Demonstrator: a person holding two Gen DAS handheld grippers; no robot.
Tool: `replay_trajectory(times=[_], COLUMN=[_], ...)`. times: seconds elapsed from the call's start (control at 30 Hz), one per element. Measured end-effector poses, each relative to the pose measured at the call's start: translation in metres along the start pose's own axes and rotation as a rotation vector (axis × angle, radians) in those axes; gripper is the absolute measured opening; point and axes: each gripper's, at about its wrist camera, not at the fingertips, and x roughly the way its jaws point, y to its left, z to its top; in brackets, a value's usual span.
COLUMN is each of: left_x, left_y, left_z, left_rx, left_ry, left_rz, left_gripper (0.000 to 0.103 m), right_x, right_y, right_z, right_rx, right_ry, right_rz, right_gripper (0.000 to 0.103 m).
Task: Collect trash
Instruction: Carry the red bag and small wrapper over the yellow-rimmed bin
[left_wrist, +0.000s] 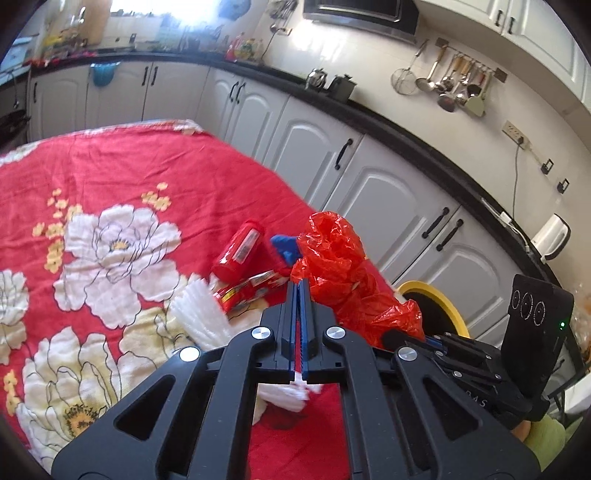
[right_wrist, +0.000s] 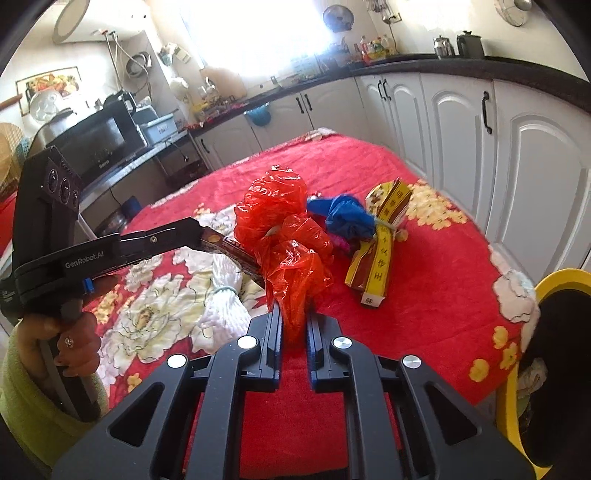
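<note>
A crumpled red plastic bag (right_wrist: 284, 236) lies on the table's red floral cloth (right_wrist: 424, 295); my right gripper (right_wrist: 293, 317) is shut on its lower end. The bag also shows in the left wrist view (left_wrist: 332, 258). My left gripper (left_wrist: 300, 286) is shut on a red printed wrapper (left_wrist: 245, 291), seen in the right wrist view as a dark flat packet (right_wrist: 236, 251) at its tips (right_wrist: 207, 236). A red packet (left_wrist: 238, 251), a blue bag (right_wrist: 347, 218), a yellow-brown paper packet (right_wrist: 380, 254) and a white string bundle (right_wrist: 225, 295) lie around.
A yellow-rimmed bin with a black liner (right_wrist: 554, 350) stands off the table's right edge, also in the left wrist view (left_wrist: 436, 306). White cabinets (right_wrist: 461, 122) under a black counter run behind. A microwave (right_wrist: 99, 144) sits at the left.
</note>
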Motion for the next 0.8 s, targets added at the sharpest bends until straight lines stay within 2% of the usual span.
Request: replay_trajectory(times=[0.4,0.8], left_x=[-0.013,-0.007], left_y=[-0.047,-0.081], left_z=[0.001,-0.004], left_rx=[0.078,0.118], left_ry=[-0.046,-0.051], left_rz=[-0.042,-0.07], left_gripper=[0.0,0.0], right_x=[-0.053,-0.086], right_y=[-0.023,-0.044], right_z=[0.004,0.002], right_rx=[0.047,0.073], right_ry=[-0.104,-0.153], right_rz=[-0.051,-0.1], right_gripper=[0.01,0.01])
